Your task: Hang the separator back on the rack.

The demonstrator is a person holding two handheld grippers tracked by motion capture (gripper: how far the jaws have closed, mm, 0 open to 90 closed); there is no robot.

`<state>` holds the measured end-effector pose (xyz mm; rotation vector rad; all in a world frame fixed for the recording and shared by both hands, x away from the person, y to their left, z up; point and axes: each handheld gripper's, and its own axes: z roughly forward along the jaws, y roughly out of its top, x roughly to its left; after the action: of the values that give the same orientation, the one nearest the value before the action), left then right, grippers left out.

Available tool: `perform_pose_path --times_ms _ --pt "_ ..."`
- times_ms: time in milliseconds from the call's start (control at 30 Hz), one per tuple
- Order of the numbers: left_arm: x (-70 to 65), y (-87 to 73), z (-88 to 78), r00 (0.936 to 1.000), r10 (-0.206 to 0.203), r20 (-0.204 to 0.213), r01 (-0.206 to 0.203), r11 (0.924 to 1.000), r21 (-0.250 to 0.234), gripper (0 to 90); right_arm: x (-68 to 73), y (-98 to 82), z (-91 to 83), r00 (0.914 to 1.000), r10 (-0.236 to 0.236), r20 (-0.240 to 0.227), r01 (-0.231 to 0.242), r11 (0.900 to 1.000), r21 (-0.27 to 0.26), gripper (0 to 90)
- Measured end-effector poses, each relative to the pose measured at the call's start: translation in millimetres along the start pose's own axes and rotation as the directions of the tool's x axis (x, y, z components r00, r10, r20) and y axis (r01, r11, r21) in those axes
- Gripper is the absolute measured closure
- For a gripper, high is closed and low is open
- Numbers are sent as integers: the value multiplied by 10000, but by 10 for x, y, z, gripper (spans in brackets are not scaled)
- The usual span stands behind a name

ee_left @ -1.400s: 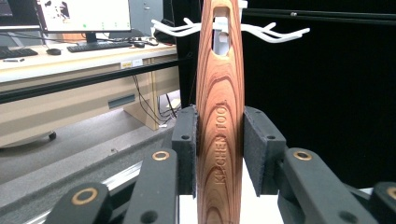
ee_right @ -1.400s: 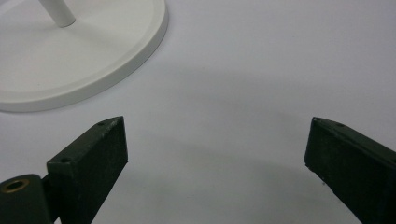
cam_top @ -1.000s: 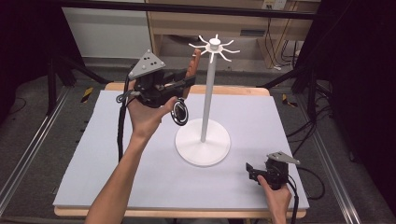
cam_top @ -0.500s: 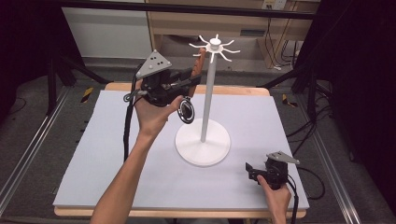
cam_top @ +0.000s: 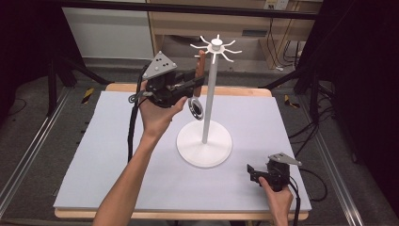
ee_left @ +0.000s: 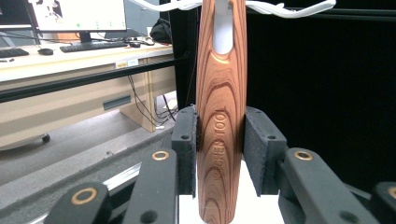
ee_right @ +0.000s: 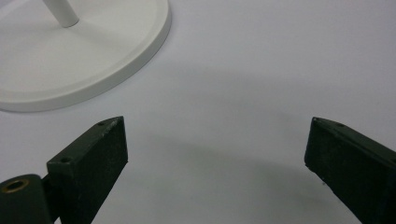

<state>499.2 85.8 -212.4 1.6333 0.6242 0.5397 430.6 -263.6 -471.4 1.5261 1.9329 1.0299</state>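
- The room is sitting dim around the rig: dark frame posts are standing at both sides, cables are trailing over the floor on the right, and a pale wooden bench is running along the far wall.
- The table (cam_top: pixel 94 155) is carrying a pale grey mat, with bare wooden edge showing at its near and far sides.
- A white hanging stand (cam_top: pixel 205 141) is standing on its round base near the middle of the mat, its thin pole rising to a ring of curved hooks (cam_top: pixel 215 47) at the top.
- The left gripper (cam_top: pixel 190 84) is being held high, just left of the pole, and its jaws are clamping a wooden-handled kitchen tool (ee_left: pixel 220 116); the left gripper view is showing both pads pressed on the handle's sides.
- That tool is hanging upright, its slotted top end (ee_left: pixel 223 32) right up among the hooks and its round metal head (cam_top: pixel 195 109) dangling below the hand; I judge it is being kept vertical so the slot can slip over a hook.
- Whether the slot is already resting on a hook I cannot tell.
- The right gripper (cam_top: pixel 254 173) is lying low on the mat at the near right, apart from the base, jaws spread wide with nothing between them, probably parked out of the way.
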Motion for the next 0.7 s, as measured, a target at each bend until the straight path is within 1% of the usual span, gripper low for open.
perform_pose_path --times_ms 33,67,300,400,533,633,700 --pt "0 0 0 10000 0 0 0 10000 0 670 0 0 0 10000 0 0 0 10000 0 64" --pt "3 -3 1 10000 19 3 -19 10000 -7 670 -4 0 4 9999 -105 9 105 9999 3 64" --pt "6 -8 9 10000 63 -39 -63 10000 33 669 -5 0 5 9999 -106 27 106 9999 -2 65" --pt "3 -7 2 9999 115 -62 -115 9999 49 668 0 1 -1 10000 12 -9 -12 10000 -1 65" --pt "5 -8 -19 9999 126 -94 -125 9999 116 666 -6 2 0 10000 -62 1 62 10000 -26 65" --pt "9 -15 -43 9999 128 -72 -127 9998 122 652 -7 2 2 10000 -70 16 70 10000 -28 65" --pt "12 -36 -65 9998 183 -28 -182 9998 127 625 -2 1 -1 10000 52 41 -52 10000 7 64"
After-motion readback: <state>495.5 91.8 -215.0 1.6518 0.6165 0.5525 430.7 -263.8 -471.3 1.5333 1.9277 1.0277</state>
